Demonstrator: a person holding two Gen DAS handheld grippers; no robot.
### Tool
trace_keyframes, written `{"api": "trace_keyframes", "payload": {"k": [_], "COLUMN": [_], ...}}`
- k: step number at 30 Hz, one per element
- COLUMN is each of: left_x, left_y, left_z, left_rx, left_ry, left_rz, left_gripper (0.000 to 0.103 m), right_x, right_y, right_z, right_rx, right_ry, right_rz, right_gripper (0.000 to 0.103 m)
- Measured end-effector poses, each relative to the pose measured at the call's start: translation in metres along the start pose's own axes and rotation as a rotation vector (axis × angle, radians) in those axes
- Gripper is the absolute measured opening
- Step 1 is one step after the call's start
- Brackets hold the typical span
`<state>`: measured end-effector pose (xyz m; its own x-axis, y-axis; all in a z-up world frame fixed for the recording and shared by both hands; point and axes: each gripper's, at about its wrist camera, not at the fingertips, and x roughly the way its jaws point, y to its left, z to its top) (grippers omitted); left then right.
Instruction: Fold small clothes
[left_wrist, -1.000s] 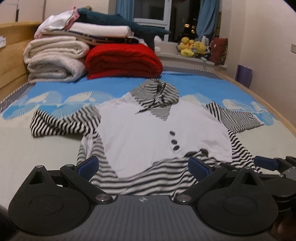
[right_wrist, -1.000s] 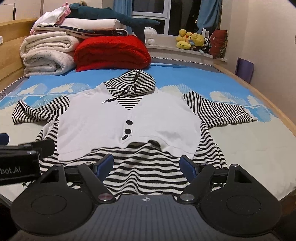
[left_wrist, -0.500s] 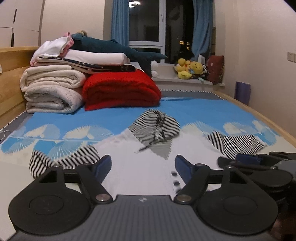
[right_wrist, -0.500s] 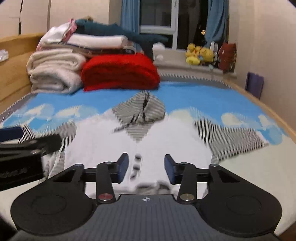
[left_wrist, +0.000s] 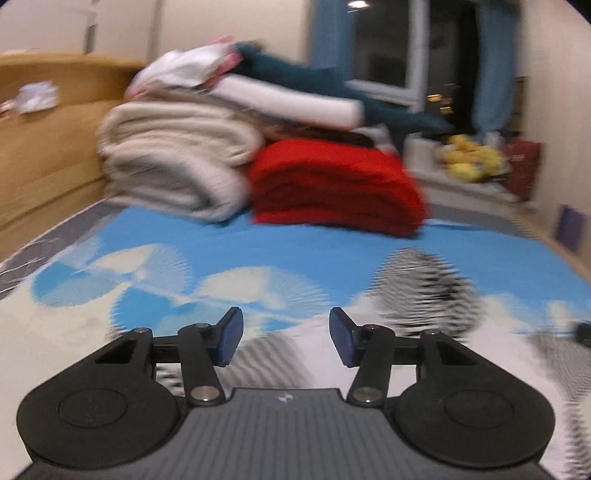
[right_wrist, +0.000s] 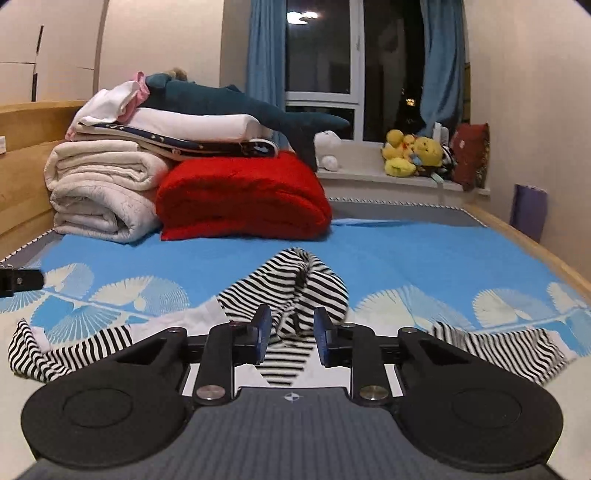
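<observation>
A small white hooded top (right_wrist: 192, 317) lies flat on the bed, with a striped hood (right_wrist: 306, 280) and striped sleeves out to the left (right_wrist: 66, 350) and right (right_wrist: 498, 347). My right gripper (right_wrist: 291, 334) hangs just before the hood with its jaws closing. Striped cloth shows in the gap, but the pads do not press on it. In the blurred left wrist view my left gripper (left_wrist: 286, 338) is over the top's left shoulder, left of the hood (left_wrist: 424, 291). Its jaws are closing too, with nothing held.
At the head of the bed lie folded cream blankets (right_wrist: 99, 192), a red blanket (right_wrist: 240, 195) and a plush shark (right_wrist: 229, 99). A wooden headboard (right_wrist: 22, 158) is on the left and the bed's wooden edge (right_wrist: 517, 236) on the right. Yellow soft toys (right_wrist: 410, 151) sit on the sill.
Both grippers have moved forward from the top's hem towards its hood and shoulders, rising a little. Both pairs of jaws have narrowed. The left gripper has also swung left.
</observation>
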<state>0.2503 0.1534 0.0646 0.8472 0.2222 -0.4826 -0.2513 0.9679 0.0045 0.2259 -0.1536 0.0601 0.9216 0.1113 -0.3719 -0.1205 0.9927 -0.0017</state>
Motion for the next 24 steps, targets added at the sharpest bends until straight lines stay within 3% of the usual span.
{"api": "trace_keyframes", "payload": {"k": [5, 10, 17, 21, 24], "left_x": [0.061, 0.079, 0.096, 0.121, 0.148], "left_y": [0.088, 0.158, 0.204, 0.209, 0.202], "left_z": [-0.019, -0.028, -0.038, -0.033, -0.026], "left_rx": [-0.132, -0.351, -0.551, -0.561, -0.493], "left_ry": [0.132, 0.226, 0.219, 0.213, 0.243], "left_rz": [0.114, 0.102, 0.183, 0.191, 0.220], "left_gripper": [0.057, 0.059, 0.063, 0.071, 0.071], "right_x": [0.031, 0.048, 0.068, 0.071, 0.075], "right_y": [0.001, 0.007, 0.010, 0.015, 0.015], "right_z": [-0.025, -0.022, -0.030, -0.035, -0.038], "right_rx": [0.065, 0.042, 0.079, 0.058, 0.055], "right_ry": [0.157, 0.159, 0.223, 0.233, 0.251], "right_rz": [0.007, 0.051, 0.087, 0.103, 0.103], "right_gripper": [0.026, 0.027, 0.027, 0.027, 0.027]}}
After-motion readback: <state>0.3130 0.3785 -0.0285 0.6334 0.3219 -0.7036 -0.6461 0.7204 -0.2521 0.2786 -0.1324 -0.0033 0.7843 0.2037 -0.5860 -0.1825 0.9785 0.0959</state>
